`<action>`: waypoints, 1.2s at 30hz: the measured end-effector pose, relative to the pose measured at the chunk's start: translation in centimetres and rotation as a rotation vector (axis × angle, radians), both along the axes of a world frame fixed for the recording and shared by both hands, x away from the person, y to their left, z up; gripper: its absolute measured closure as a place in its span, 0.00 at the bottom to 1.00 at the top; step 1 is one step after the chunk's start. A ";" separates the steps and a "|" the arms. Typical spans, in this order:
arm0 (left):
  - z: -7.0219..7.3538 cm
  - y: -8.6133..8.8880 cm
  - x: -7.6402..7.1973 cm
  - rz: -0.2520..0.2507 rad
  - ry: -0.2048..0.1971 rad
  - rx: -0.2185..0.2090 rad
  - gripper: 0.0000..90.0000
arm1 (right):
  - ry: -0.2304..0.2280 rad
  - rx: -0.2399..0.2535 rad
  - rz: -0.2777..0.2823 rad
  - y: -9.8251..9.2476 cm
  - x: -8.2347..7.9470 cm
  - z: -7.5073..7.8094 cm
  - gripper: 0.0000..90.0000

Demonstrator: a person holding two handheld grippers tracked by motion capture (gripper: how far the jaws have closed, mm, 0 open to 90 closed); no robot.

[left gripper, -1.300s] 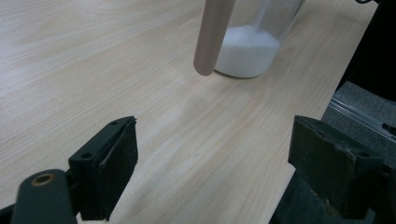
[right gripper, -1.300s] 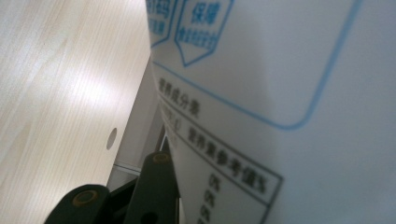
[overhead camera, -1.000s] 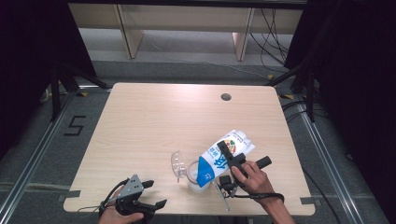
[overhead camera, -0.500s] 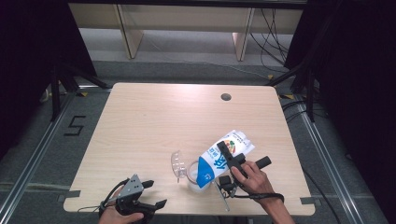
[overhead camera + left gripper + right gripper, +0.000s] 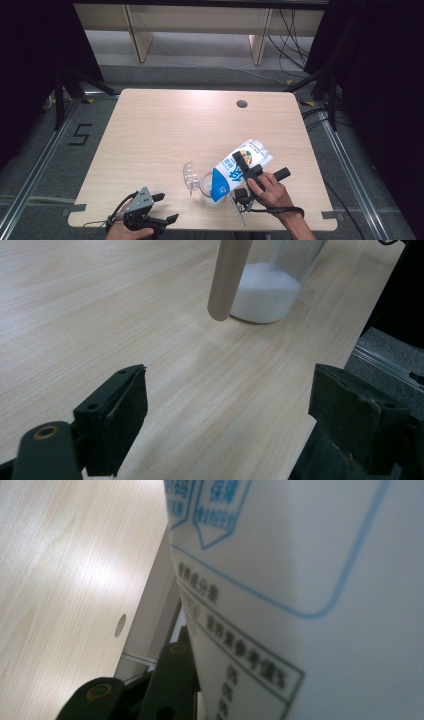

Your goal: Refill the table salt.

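Two tools are in use at the table, and the work in hand is pouring. The right tool grips a white and blue bag across its middle; the jaws have just been closing a little more, with the bag between them. The bag is tilted, with its low corner over a clear measuring cup near the front edge of the table. In the left tool's view this cup already holds a heap of white powder, maybe salt or sugar.

To pour well, I think the right hand should keep the bag's corner directly over the cup's mouth and raise the back end slowly, so the powder runs in a thin stream and does not jump over the rim. The grip should stay firm but not squeeze harder, because a soft bag can push out too much at once.

The left tool rests near the front left corner with its jaws wide apart and nothing between them. It could steady the cup, which looks light.

A pale wooden stick hangs before the cup; its upper end is cut off. The opening of the bag is hidden, so I cannot tell if powder is flowing now. The print on the bag is too close and too blurred to read.
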State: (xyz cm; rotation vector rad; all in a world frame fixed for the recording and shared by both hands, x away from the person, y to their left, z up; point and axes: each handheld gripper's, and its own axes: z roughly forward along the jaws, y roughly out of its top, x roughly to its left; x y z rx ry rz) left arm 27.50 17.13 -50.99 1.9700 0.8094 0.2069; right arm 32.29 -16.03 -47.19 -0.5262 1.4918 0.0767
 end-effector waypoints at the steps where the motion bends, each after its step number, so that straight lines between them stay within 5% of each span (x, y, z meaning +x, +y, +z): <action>1: 0.0 0.0 0.0 -0.003 -0.002 0.006 0.17 | -0.005 0.001 0.002 0.0 0.0 0.0 0.82; 7: 0.0 0.0 0.0 -0.005 0.000 0.006 0.17 | 0.008 0.029 -0.003 -0.1 0.0 -0.1 0.83; 13: 0.0 0.0 0.0 -0.004 -0.003 0.006 0.17 | 0.005 -0.003 0.000 0.1 0.0 0.0 0.84; 36: 0.0 0.0 0.0 0.004 -0.001 -0.006 0.17 | -0.010 0.006 0.001 0.0 0.0 0.3 0.86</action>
